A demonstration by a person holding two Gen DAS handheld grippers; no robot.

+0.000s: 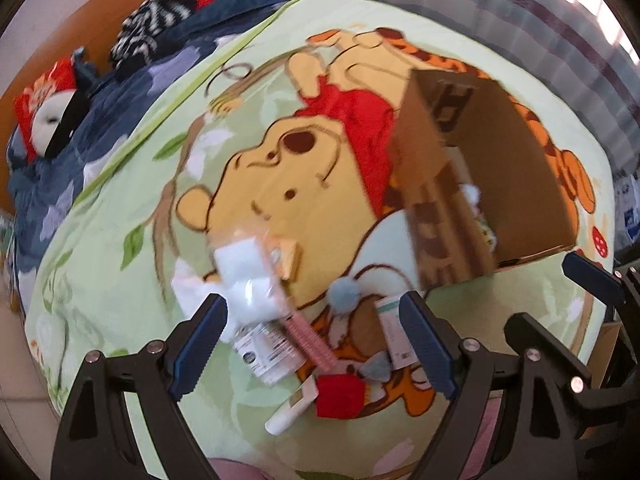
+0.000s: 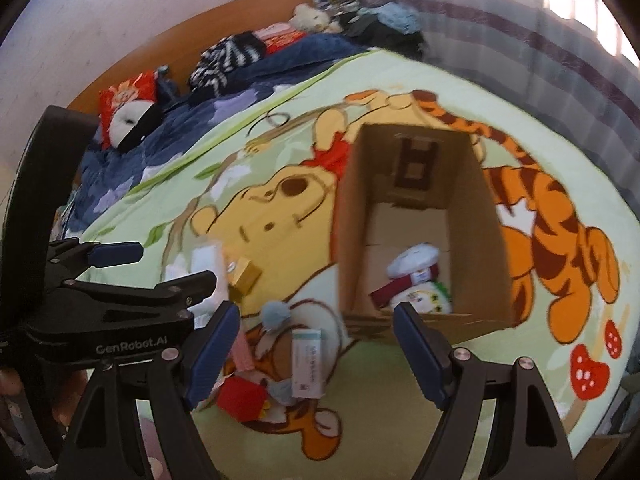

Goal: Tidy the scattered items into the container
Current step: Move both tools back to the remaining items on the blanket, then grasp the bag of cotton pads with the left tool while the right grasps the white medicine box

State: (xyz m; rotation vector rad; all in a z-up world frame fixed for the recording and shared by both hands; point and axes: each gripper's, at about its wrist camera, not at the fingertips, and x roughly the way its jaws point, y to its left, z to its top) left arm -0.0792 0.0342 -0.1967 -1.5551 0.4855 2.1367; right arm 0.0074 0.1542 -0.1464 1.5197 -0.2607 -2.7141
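Cardboard box (image 2: 424, 216), one, stands on the blanket (image 2: 400, 400); both grippers' jaws gape empty over scattered items

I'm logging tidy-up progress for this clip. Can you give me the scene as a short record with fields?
surface: cartoon blanket on a bed
container: open cardboard box, standing on the blanket
already in box: a white and dark red bundle and a patterned packet
left out: red block, pink comb, blue pompom, white packet, white tube, small carton
left tool: open, empty
right tool: open, empty
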